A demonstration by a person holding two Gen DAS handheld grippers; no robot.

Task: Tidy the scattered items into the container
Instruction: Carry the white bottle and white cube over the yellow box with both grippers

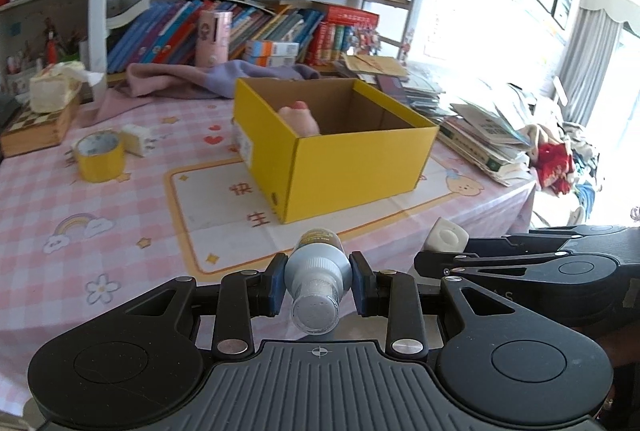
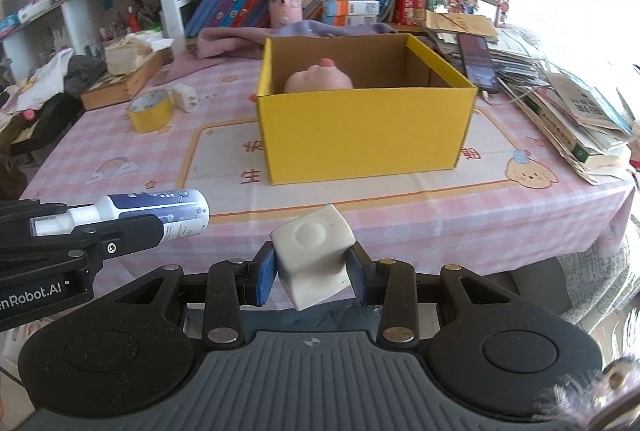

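**Both tongs loaded, yellow box ahead**

At the far left of the table (image 2: 400,215), which wears a pink checked cloth, a roll of yellow tape (image 1: 99,157) stands on its edge, with a small pale block (image 1: 137,139) just beside it. A tissue box (image 1: 54,93) sits farther back on a wooden case.

The left tongs (image 1: 318,285) are pinching a small white bottle (image 1: 316,281) around its body, cap end toward the camera, base pointing toward the box. In the right wrist view the same bottle (image 2: 160,215) lies nearly level in the air over the table's near edge, well apart from the box.

Toward the middle stands the open yellow cardboard box (image 2: 364,135), on a printed mat. Inside it, against the left wall, lies a pinkish soft toy (image 2: 320,79) with a red tip.

The right tongs (image 2: 312,271) are pinching a cream-white cube (image 2: 314,251) with a round raised mark on its top face, tilted, held above the near table edge in front of the box.

At the far right, stacked books and papers (image 2: 576,119) crowd the table edge.
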